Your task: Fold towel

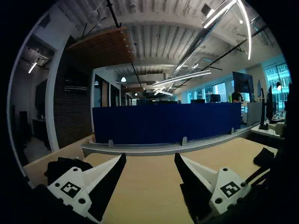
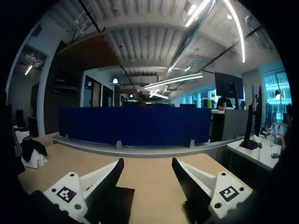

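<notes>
1. Fingers of the left gripper (image 1: 149, 154) are standing wide apart, holding nothing, over the wooden surface (image 1: 149, 186).
2. Fingers of the right gripper (image 2: 147, 159) are also spreading wide, gripping nothing.
3. In the right gripper view, the dark towel (image 2: 119, 203) is lying flat on the surface, partly under that gripper's left-hand finger; contact cannot be told.
4. A crumpled cloth (image 2: 31, 148) is sitting near the surface's left edge, well apart from the towel.
5. A blue partition (image 1: 164, 123) is running behind the surface.
</notes>
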